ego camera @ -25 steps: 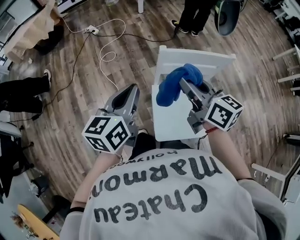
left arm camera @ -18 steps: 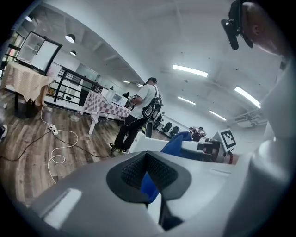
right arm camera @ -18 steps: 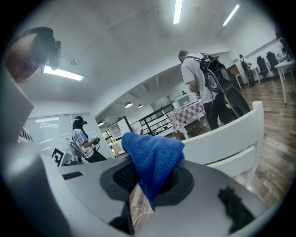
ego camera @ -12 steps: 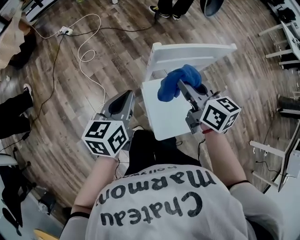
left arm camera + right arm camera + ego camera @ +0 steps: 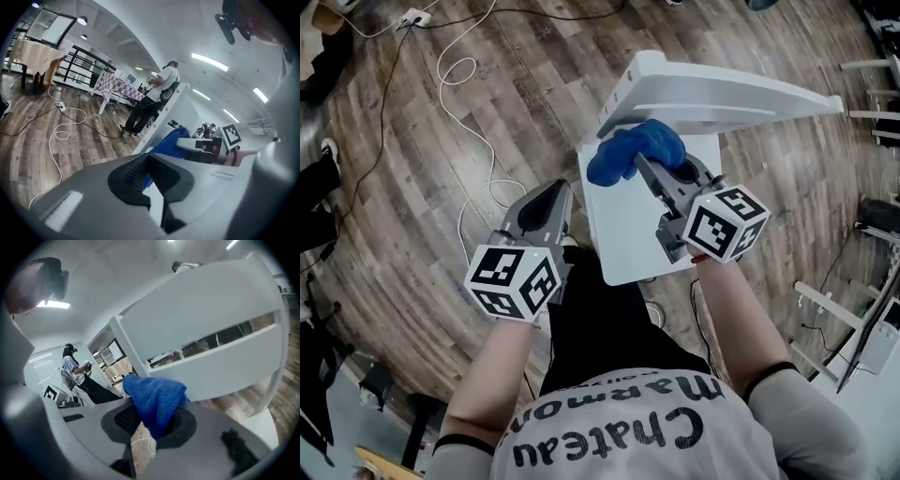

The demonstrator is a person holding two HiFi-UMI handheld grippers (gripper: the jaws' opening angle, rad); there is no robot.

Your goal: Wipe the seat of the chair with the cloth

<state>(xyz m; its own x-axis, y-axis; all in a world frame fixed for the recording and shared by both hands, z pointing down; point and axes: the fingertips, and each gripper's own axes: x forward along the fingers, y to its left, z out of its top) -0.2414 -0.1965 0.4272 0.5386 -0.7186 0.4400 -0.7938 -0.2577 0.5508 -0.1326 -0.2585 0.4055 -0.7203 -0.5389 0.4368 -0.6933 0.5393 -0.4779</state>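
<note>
I see right gripper (image 5: pixel 645 167) clenched on blue cloth (image 5: pixel 630 150) | chair seat (image 5: pixel 623 234) beneath it | left gripper (image 5: pixel 551 194) closed, empty, seat to its right.

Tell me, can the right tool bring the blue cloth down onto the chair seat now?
Probably yes: the right tool holds the blue cloth over the bare white seat, and nothing shows between them.

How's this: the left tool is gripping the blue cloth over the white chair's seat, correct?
Not quite. It is the right tool, not the left, that grips the blue cloth over the white chair's seat. The right gripper view shows the cloth pinched between that tool's jaws.
</note>
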